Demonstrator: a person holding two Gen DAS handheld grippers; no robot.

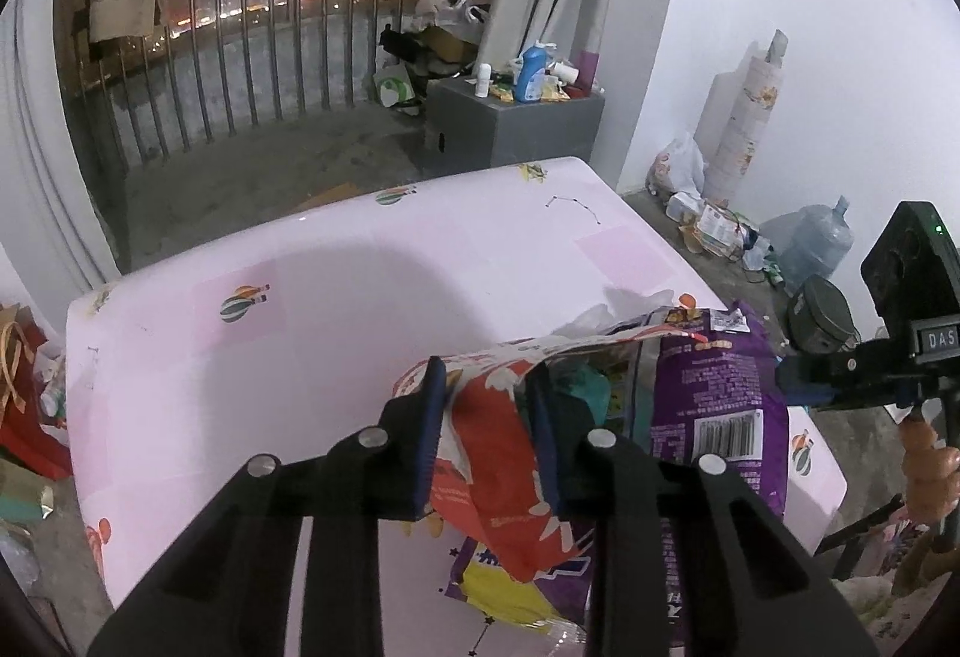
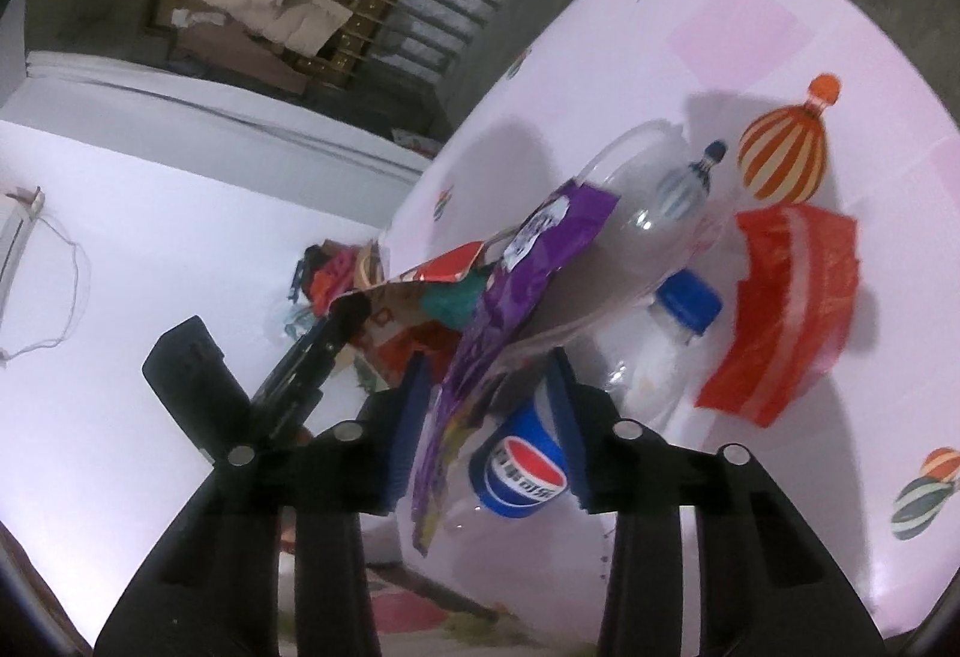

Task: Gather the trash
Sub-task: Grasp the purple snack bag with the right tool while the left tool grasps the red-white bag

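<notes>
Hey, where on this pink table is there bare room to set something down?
The table is bare across its far and left part, from the printed balloons to the edges facing the railing. It is crowded at the near right corner: the purple bag, the Pepsi bottle and the red wrapper lie there.

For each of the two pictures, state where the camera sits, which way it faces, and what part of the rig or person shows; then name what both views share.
Left wrist: sits on the left gripper, looking along its fingers down across the pink table toward a balcony railing; jaws straddle the purple bag's red edge; the other gripper shows at right.
Right wrist: sits on the right gripper, view rolled, over the bag, Pepsi bottle and red wrapper; the left gripper shows.
Shared: bag, table, railing.
</notes>
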